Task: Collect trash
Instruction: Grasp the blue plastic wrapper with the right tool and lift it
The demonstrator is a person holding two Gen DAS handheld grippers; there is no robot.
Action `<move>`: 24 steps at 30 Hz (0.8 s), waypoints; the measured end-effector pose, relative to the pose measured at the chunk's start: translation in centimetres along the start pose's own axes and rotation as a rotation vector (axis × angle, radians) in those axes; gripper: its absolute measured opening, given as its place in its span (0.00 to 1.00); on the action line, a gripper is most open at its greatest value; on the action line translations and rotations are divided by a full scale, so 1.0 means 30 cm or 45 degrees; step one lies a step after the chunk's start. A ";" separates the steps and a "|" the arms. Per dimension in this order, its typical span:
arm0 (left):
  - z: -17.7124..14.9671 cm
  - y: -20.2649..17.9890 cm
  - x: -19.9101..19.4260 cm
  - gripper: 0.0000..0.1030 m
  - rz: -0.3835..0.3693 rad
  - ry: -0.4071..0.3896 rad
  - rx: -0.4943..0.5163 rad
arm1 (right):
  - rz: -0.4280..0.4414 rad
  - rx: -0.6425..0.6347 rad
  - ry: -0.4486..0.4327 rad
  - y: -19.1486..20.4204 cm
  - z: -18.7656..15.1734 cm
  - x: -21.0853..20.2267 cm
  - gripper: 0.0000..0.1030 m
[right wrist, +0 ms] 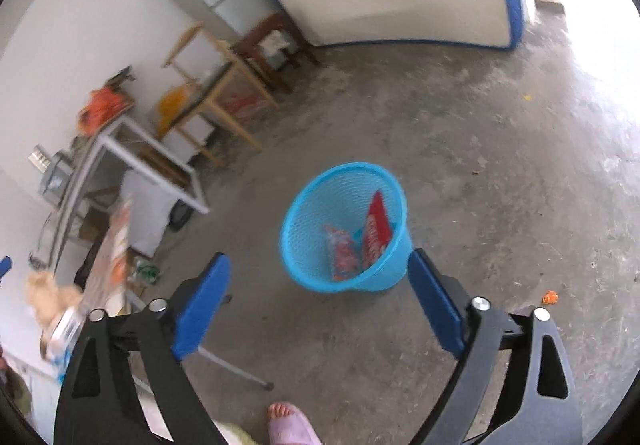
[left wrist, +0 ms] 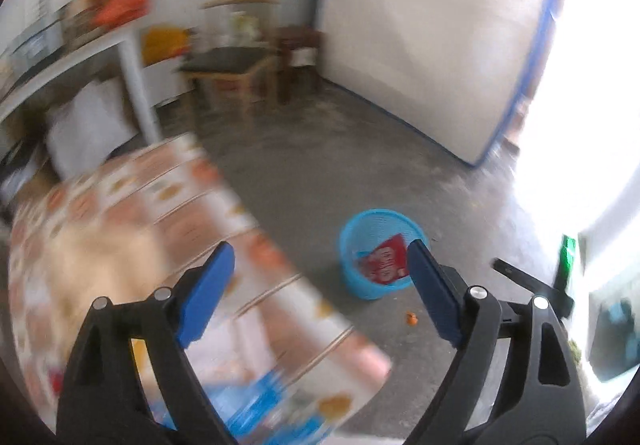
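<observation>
We held both grippers empty, jaws spread wide: the left gripper above a table with a patterned cloth, the right gripper aimed down at the blue mesh bin on the concrete floor. The bin already held a red wrapper and a clear orange packet. We judged we were between pickups; next we needed to find more trash, perhaps the small orange scrap lying near the bin. A wooden chair stood well apart, blocking nothing.
</observation>
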State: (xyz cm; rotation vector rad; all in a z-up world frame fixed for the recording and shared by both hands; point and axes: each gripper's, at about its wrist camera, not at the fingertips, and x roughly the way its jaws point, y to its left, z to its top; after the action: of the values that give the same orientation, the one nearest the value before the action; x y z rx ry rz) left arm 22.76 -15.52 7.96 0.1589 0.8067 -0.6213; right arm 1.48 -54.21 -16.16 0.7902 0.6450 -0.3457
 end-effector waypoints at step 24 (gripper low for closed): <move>-0.902 0.494 -0.472 0.92 0.117 -0.152 -0.678 | 0.398 -1.059 0.486 1.139 -0.589 0.052 0.93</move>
State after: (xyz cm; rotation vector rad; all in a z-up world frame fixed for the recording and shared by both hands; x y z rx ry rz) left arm 6.90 12.77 -2.03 -0.3226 0.8179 -0.3100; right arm 13.10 -18.43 -7.89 0.1385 0.9149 0.3654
